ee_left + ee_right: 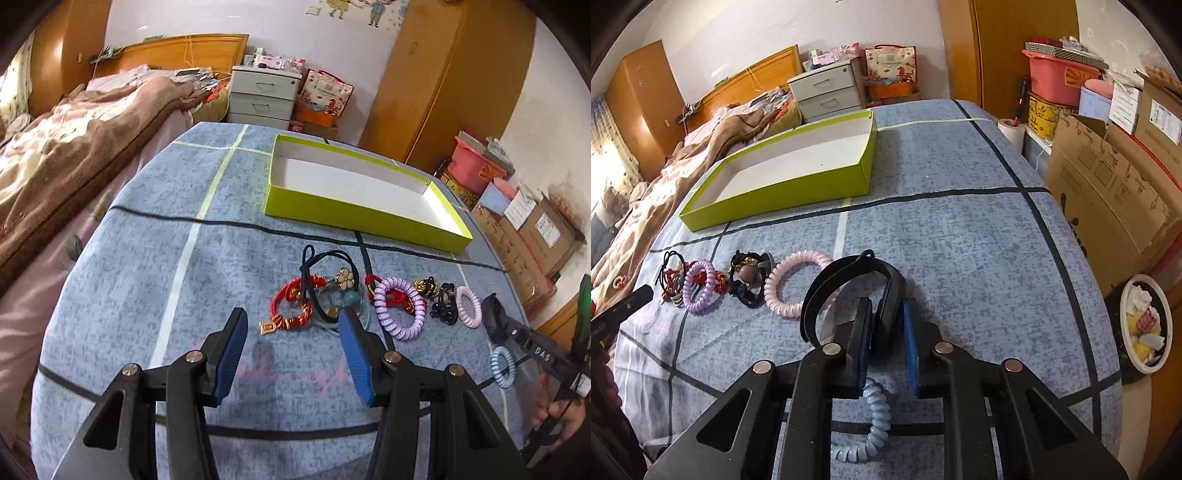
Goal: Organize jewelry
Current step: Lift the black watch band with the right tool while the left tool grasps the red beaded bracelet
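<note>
nearest the right wrist camera, the right gripper (884, 325) is clenched on a black headband (846, 273), whose arc curves up and to the left above the blue pads (910, 350). a pale blue coil hair tie (875, 417) lies on the cloth just under that gripper, partly hidden by it. the left gripper (291, 332) is released, its 2 pads wide apart and holding nothing, low over the blue checked desk (147, 258). just past its fingertips lies a row of jewelry and hair pieces: a red cord bracelet (291, 306) with a gold charm, a black elastic with a cream flower (341, 280) lying across it, a lilac coil hair tie (400, 308), a black claw clip (443, 308), and a pink coil hair tie (469, 306) at the right end, near the headband's tip. from the right wrist view the pink coil sits just beside the headband's arc. beyond the row, apart from it, a shallow lime-green box (362, 216) with a white inside stands open on the desk. further back are a bed (74, 147) with a brown blanket, a grey drawer unit (262, 96) and stacked cardboard boxes (1108, 184).
</note>
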A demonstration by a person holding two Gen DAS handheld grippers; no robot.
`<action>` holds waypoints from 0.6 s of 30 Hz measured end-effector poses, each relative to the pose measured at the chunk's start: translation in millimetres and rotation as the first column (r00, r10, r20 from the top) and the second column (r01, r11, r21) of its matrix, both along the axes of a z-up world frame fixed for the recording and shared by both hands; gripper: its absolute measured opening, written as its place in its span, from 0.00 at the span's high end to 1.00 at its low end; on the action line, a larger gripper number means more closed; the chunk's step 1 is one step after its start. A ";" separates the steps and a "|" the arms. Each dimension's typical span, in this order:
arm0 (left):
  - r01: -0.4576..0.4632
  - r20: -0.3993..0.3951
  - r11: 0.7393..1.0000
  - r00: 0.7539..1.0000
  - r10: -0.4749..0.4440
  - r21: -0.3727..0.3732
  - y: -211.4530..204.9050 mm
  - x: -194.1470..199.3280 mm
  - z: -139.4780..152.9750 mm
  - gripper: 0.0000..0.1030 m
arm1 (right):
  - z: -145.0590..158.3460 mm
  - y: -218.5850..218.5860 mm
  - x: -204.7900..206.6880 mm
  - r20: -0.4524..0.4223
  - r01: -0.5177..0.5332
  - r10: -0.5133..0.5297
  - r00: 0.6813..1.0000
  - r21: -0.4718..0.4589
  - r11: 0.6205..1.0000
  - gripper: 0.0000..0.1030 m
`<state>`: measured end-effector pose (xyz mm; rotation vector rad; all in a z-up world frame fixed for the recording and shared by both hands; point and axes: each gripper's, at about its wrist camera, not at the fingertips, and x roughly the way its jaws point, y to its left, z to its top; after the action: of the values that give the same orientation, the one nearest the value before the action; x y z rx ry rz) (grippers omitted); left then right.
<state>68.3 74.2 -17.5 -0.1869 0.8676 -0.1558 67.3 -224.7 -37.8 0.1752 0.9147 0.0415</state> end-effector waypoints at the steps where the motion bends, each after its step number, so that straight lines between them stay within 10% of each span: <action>1: 0.006 -0.005 1.000 1.000 -0.006 -0.005 -0.8 2.3 -0.2 0.48 | -0.2 -0.9 0.2 0.000 0.002 -0.002 1.000 0.003 1.000 0.87; 18: 0.048 -0.023 0.998 0.999 -0.049 -0.027 -8.5 37.4 -3.0 0.63 | 4.6 -3.1 2.4 0.022 0.003 -0.003 1.000 0.026 1.000 0.88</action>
<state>105.7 65.7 -20.5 -0.1929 0.8940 -0.2109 69.7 -227.8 -33.3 0.1999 0.8919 0.0525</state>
